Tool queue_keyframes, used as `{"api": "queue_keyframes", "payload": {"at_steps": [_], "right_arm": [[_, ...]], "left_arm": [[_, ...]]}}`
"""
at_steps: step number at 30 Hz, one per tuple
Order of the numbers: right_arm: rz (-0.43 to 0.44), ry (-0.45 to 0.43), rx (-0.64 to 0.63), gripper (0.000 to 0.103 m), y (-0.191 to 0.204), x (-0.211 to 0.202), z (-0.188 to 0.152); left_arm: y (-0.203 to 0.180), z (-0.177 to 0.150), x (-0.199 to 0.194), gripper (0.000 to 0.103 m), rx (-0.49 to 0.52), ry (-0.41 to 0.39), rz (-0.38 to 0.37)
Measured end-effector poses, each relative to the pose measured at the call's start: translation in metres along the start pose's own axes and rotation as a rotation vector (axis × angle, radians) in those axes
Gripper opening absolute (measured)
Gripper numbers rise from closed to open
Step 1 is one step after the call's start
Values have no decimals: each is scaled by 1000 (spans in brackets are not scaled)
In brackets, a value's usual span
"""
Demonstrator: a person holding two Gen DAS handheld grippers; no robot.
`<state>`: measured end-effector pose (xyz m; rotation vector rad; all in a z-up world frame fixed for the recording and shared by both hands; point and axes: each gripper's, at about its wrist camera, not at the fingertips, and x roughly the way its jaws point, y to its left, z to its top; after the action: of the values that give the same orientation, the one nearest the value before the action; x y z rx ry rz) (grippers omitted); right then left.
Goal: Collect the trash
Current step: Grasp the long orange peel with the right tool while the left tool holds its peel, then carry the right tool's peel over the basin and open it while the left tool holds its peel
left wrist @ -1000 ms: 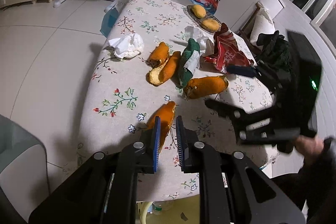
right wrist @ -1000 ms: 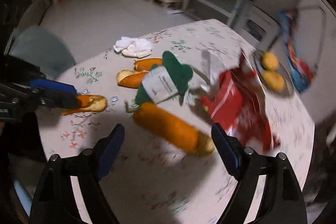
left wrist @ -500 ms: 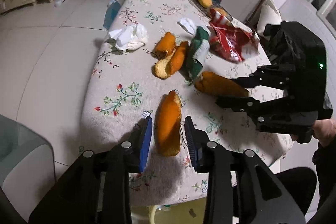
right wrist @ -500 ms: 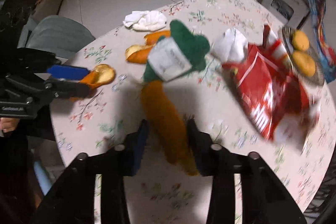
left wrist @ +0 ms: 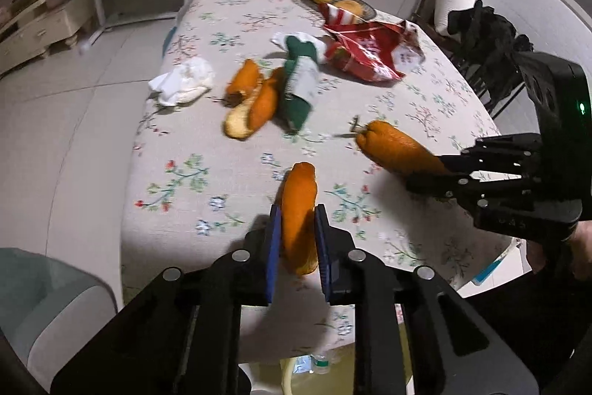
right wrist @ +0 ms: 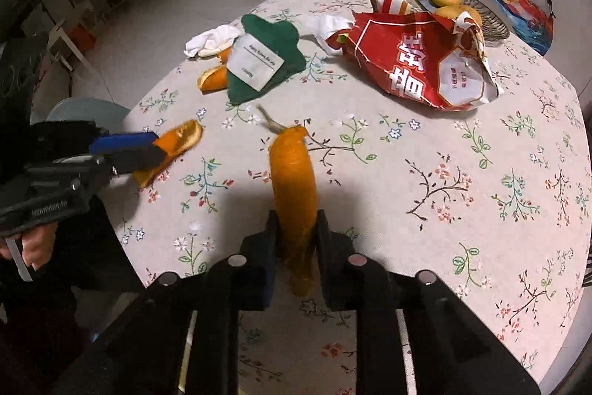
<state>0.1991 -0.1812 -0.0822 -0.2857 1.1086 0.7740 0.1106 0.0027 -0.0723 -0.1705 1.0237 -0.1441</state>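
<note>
On the floral tablecloth point(left wrist: 222, 180) my left gripper point(left wrist: 297, 213) has its blue pads point(left wrist: 274, 228) pressed on a curled orange peel point(left wrist: 299, 187), and the jaws are still closing. In the right wrist view that left gripper point(right wrist: 125, 150) holds the same peel point(right wrist: 181, 139) at the table's left edge. My right gripper point(right wrist: 296, 223) grips a long orange peel with a stalk point(right wrist: 292, 165), its jaws also closing. The left wrist view shows the right gripper point(left wrist: 436, 169) with that long peel point(left wrist: 396, 147).
Further back lie two more peels point(left wrist: 255, 95), a green wrapper with a white label point(right wrist: 266, 62), a crumpled white tissue point(left wrist: 185, 84) and a torn red snack bag point(right wrist: 418, 62). A fruit basket point(right wrist: 492, 24) stands at the far edge. A grey chair point(left wrist: 37, 284) is by the near left.
Both grippers came forward over their peels and closed on them. The right jaws went from wide apart to tight around the long peel, and both wrists rolled.
</note>
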Motion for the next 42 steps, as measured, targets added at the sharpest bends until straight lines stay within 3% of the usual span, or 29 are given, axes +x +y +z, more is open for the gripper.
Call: {"api": "queue_keyframes", "payload": {"at_steps": [3, 7, 15, 21, 29, 42], "right_arm": [[-3, -18, 13, 25, 2, 1, 0], [5, -48, 63, 18, -5, -3, 1], [122, -300, 361, 17, -25, -59, -35], [192, -440, 446, 17, -17, -80, -54], [190, -514, 426, 17, -4, -101, -69], [213, -565, 472, 17, 5, -112, -100]], "left_arm": [[-5, -2, 4, 18, 4, 9, 10], [-9, -2, -1, 15, 9, -28, 24], [-26, 1, -34, 13, 30, -195, 29], [-38, 1, -54, 13, 29, -278, 21], [-50, -14, -77, 13, 23, -357, 16], [-62, -46, -98, 13, 32, -387, 51]]}}
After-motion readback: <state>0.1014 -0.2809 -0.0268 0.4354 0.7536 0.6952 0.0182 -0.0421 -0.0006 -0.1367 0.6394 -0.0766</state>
